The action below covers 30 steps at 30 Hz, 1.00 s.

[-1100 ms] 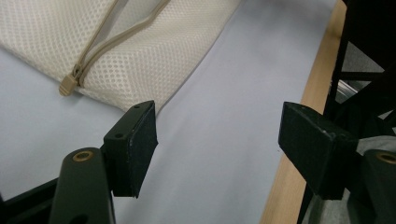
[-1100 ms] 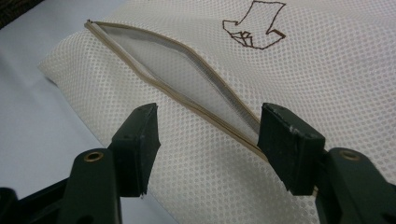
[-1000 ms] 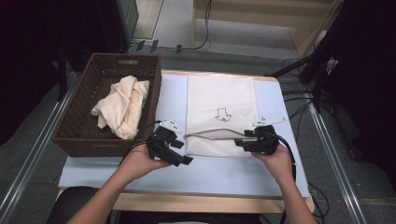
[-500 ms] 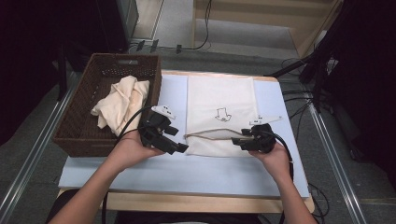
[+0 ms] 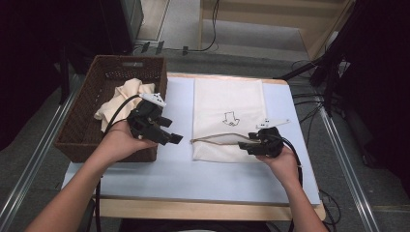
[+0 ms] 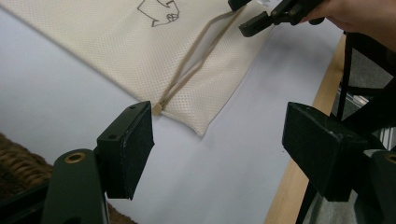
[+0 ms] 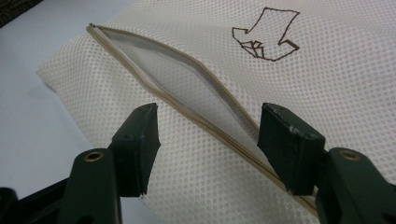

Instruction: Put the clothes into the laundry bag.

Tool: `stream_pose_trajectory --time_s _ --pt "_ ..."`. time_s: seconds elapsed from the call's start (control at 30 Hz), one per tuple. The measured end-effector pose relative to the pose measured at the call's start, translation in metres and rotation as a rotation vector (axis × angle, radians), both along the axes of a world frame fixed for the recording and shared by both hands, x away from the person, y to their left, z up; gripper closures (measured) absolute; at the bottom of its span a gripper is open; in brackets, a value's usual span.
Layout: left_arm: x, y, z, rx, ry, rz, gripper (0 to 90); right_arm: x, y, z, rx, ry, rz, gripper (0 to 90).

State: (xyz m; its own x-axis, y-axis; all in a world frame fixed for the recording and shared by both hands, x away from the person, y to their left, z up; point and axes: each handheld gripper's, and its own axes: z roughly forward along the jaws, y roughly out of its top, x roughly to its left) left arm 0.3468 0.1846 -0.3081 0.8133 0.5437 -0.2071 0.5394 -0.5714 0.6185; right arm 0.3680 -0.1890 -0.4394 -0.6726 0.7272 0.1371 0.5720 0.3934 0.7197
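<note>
Where the zipper gapes, both grippers' fingers wide apart, empty: right gripper (image 5: 247, 143) over mesh bag (image 5: 228, 104).

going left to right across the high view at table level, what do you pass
wicker basket holding a cream cloth → left gripper, jaws open, above the bare table → mesh laundry bag with its zipper open → right gripper, jaws open, at the bag's zipper end

Unzipped mesh bag (image 5: 227, 116) beside basket (image 5: 87, 130)
</note>
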Motion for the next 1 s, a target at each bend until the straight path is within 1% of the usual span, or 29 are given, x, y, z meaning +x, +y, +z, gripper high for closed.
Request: stream_pose_trajectory --time_s 0.03,0.1,0.2,0.27,0.3,0.43,0.47,0.5,0.6,0.63,0.73,0.83,0.9,0.97,1.0 --pt "0.002 0.006 0.004 -0.018 0.008 -0.003 26.4 0.000 0.000 0.000 0.003 -0.004 -0.002 39.5" --pt "0.003 0.009 0.006 -0.026 0.005 0.006 27.4 0.000 -0.001 0.001 0.007 -0.010 -0.003 39.6" --pt "0.006 0.016 0.011 -0.003 -0.010 0.029 27.4 0.001 -0.001 0.001 0.005 -0.008 -0.005 39.6" --pt "0.011 0.022 0.012 -0.001 -0.007 0.051 27.4 0.000 0.000 0.001 0.005 -0.003 -0.007 39.5" --pt "0.011 0.022 0.012 -0.001 -0.007 0.051 27.4 0.000 0.000 0.001 0.005 -0.003 -0.007 39.5" --pt "0.020 0.032 0.014 0.023 -0.009 0.080 27.4 0.000 0.000 0.001 0.003 -0.005 -0.005 39.6" --pt "0.024 0.038 0.015 0.015 -0.009 0.099 27.4 0.000 0.000 0.001 0.002 -0.003 -0.005 39.6" --pt "0.024 0.038 0.015 0.015 -0.009 0.099 27.4 0.000 0.000 0.001 0.002 -0.003 -0.005 39.6" --pt "0.032 0.047 0.018 0.018 -0.023 0.129 27.4 0.000 0.000 0.001 0.000 -0.002 -0.005 39.6" --pt "0.033 0.049 0.019 0.008 -0.023 0.138 27.4 0.000 0.000 0.001 0.001 -0.002 -0.005 39.6" --pt "0.036 0.053 0.020 0.002 -0.031 0.146 27.4 0.000 0.000 0.001 0.001 -0.002 -0.004 39.6" --pt "0.043 0.060 0.021 0.003 -0.040 0.167 27.3 0.001 0.000 0.001 0.002 -0.006 0.000 39.6" --pt "0.045 0.062 0.020 0.004 -0.038 0.171 27.5 0.001 0.001 0.001 0.003 -0.002 -0.002 39.5" --pt "0.049 0.067 0.020 0.003 -0.033 0.158 29.1 0.003 0.002 0.001 0.002 -0.008 0.003 39.5" --pt "0.050 0.069 0.019 0.009 -0.043 0.160 29.1 0.003 0.003 0.001 0.003 -0.005 0.004 39.5"
